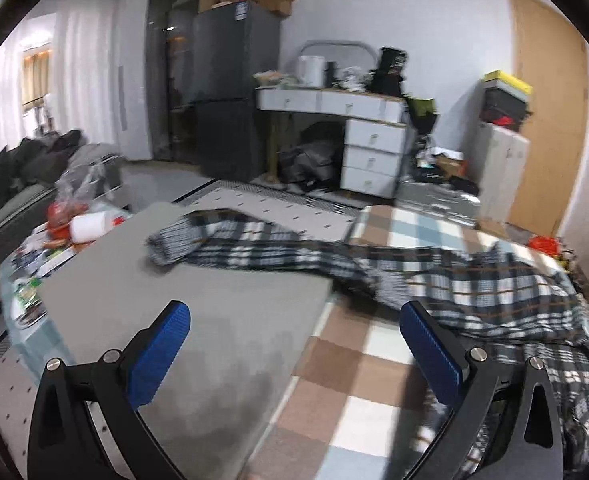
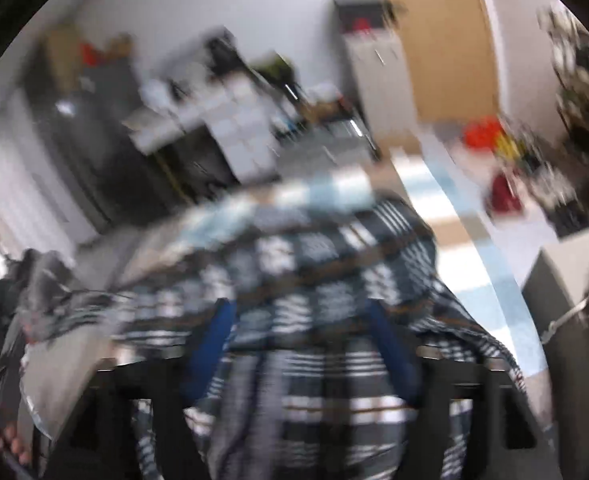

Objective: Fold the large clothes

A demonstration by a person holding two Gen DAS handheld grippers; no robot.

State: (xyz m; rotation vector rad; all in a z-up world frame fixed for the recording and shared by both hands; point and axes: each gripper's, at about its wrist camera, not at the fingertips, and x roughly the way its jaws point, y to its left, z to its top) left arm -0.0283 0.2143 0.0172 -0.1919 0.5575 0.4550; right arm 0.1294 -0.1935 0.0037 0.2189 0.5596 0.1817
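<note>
The left gripper (image 1: 294,344) hovers level over a grey mat (image 1: 198,300), its blue fingers (image 1: 162,356) spread wide and holding nothing. The plaid shirt (image 1: 474,292) sprawls from 12 to 3 o'clock of them, one sleeve lying across the mat. The right gripper (image 2: 298,344) is blurred; plaid cloth sits between its parted fingers, grip unclear. A checked rug (image 1: 358,380) lies beneath, with a white desk (image 1: 358,128) and dark fridge (image 1: 230,92) behind
</note>
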